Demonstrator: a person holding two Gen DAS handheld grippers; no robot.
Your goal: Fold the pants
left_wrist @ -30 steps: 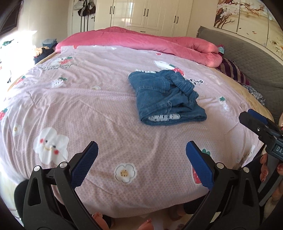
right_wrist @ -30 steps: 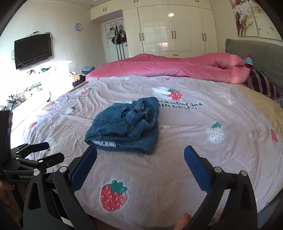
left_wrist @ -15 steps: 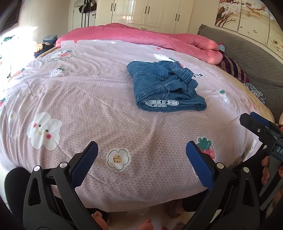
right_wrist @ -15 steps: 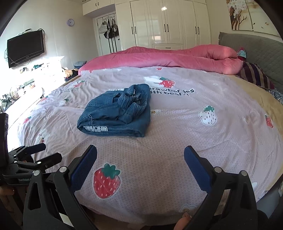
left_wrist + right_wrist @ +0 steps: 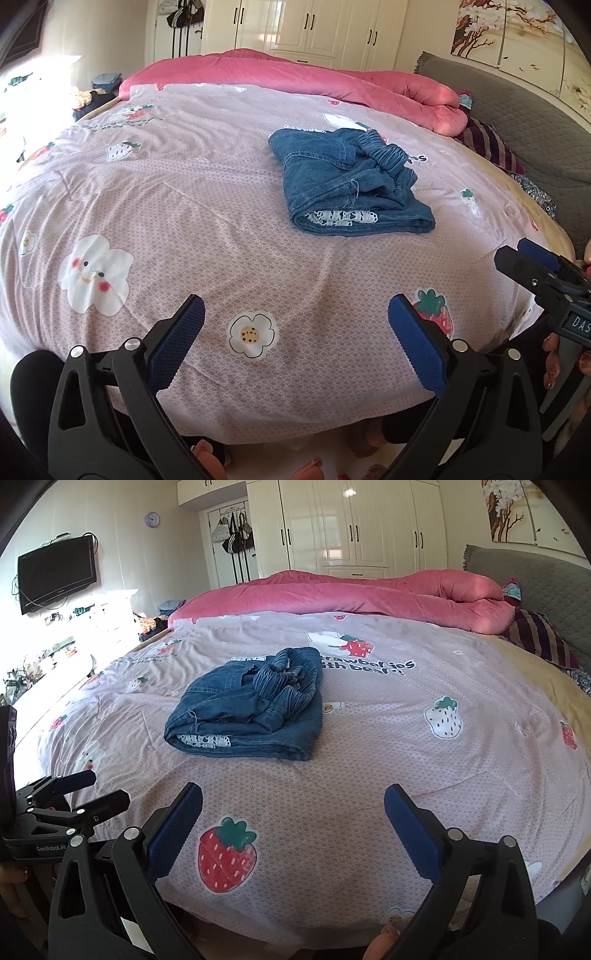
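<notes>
Pink strawberry-print bedding covers the bed (image 5: pixel 155 229) in the left wrist view, where the pants (image 5: pixel 347 188) lie in a folded bundle ahead and to the right of the left gripper (image 5: pixel 295 332), its jaws spread and empty. From the right wrist view, the pants (image 5: pixel 251 709) sit ahead and to the left of the right gripper (image 5: pixel 293 819), jaws likewise spread; neither looks clearly nearer.
</notes>
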